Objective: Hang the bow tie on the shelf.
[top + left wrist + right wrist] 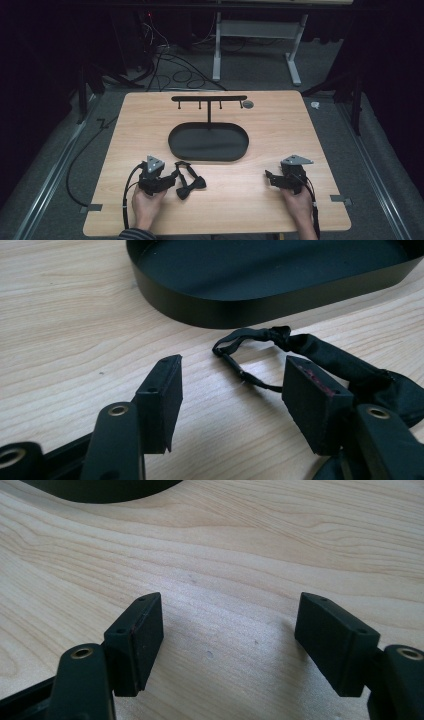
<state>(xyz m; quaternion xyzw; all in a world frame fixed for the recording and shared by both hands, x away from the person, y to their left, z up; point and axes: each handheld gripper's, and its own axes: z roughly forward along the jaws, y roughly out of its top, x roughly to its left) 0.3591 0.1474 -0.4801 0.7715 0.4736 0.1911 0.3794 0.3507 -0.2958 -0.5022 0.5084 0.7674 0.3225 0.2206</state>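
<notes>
high view: both tongs rest low on the wooden worktop [260, 125], each in a hand.
left tongs [230, 390] spread apart, grasping nothing, with a black bow tie [191, 185] just beside the right jaw; right tongs [227, 635] spread over bare wood; black oval tray [185, 145] with hook stand [209, 98] behind.
</notes>
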